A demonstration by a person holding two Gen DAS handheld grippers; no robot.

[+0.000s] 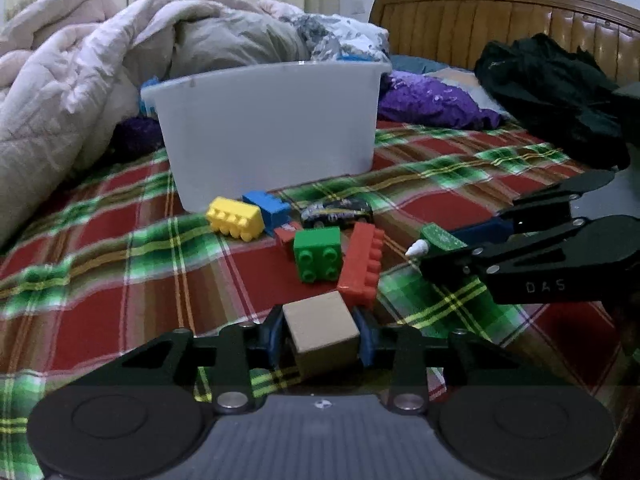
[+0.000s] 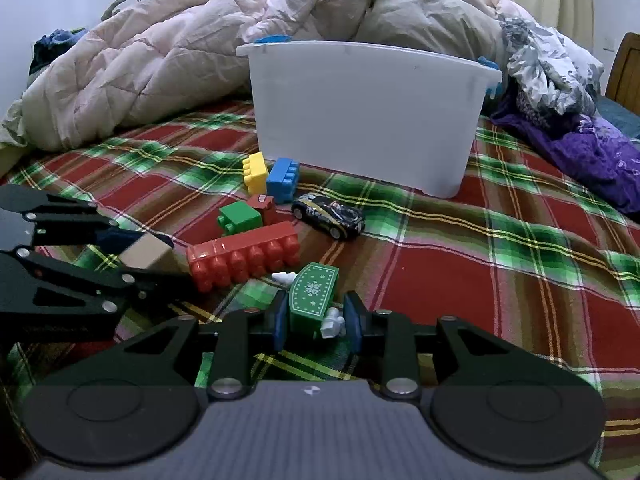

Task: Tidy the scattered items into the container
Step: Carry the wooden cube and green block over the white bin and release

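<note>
Left wrist view: left gripper (image 1: 322, 334) clamped on wooden cube (image 1: 320, 330), both blue pads touching its sides. At 12 o'clock, white tub (image 1: 266, 132) upright on plaid bedspread (image 1: 120, 264); bricks and toy car (image 1: 336, 213) scattered between. Right wrist view: right gripper (image 2: 316, 320) closed around green patterned toy (image 2: 314, 294). Red long brick (image 2: 244, 260) at 11 o'clock, just beside.
</note>
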